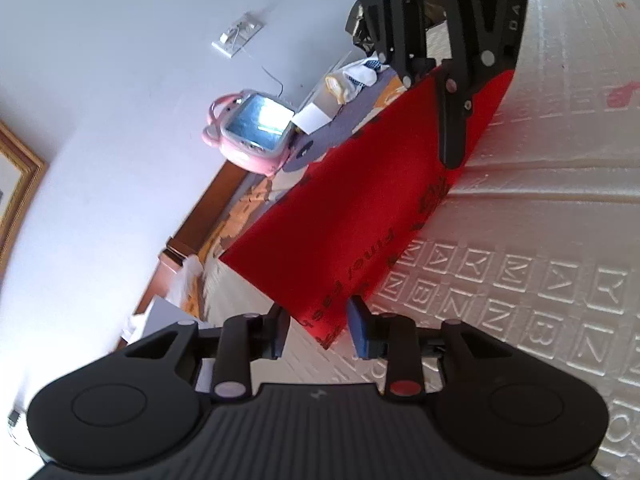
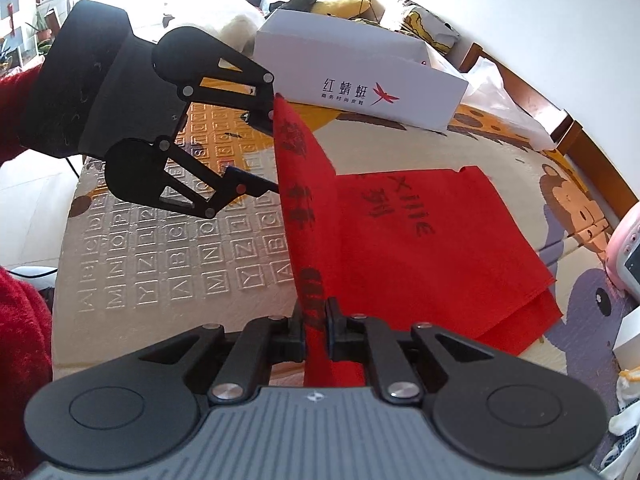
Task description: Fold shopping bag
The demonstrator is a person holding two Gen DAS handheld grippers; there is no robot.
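Here, a flat red non-woven shopping bag [image 2: 420, 248] lay on the embossed white foam mat [image 2: 160, 248], its raised long edge running between the right gripper [image 2: 316, 332], pinching it, and the spread left gripper [image 2: 272, 148] straddling its far corner.

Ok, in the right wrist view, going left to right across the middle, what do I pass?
red sleeve → left gripper → raised edge of the red bag → flat part of the red bag → pink toy
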